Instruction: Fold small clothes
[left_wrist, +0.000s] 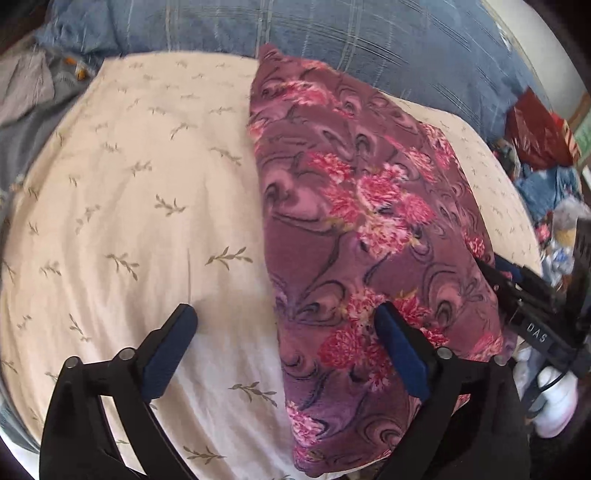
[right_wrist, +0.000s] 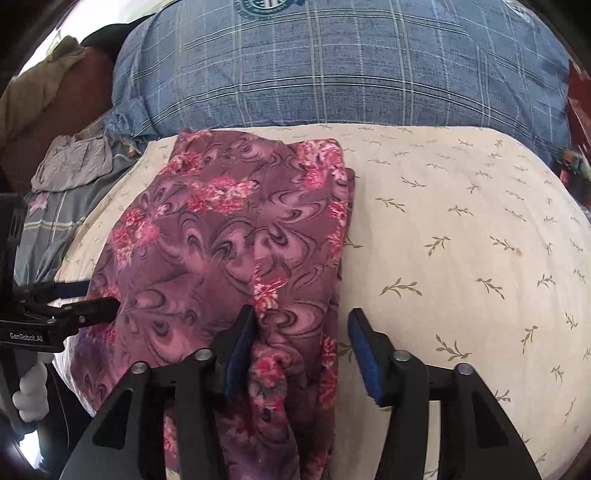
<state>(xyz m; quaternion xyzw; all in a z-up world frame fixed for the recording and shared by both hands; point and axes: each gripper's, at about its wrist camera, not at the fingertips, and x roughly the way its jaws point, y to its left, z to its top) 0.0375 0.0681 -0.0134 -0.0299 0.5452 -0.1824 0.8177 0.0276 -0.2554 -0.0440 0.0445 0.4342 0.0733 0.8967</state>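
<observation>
Spread jaws over a folded floral garment (right_wrist: 229, 236) on a cream pillow (right_wrist: 461, 240).

Both the right gripper (right_wrist: 301, 345) and the left gripper (left_wrist: 282, 345) are held apart, nothing clamped; the right straddles the garment's near edge, probably so a fold can be taken. Behind lies a blue plaid pillow (right_wrist: 351, 66). No containers are seen.

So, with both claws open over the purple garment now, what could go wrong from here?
1. The right claw straddles bunched fabric at the near end of the purple floral garment; closing there may catch only some layers and undo the fold.
2. The left claw has one finger over the garment and one over the cream cloth, so it might pinch both together.
</observation>
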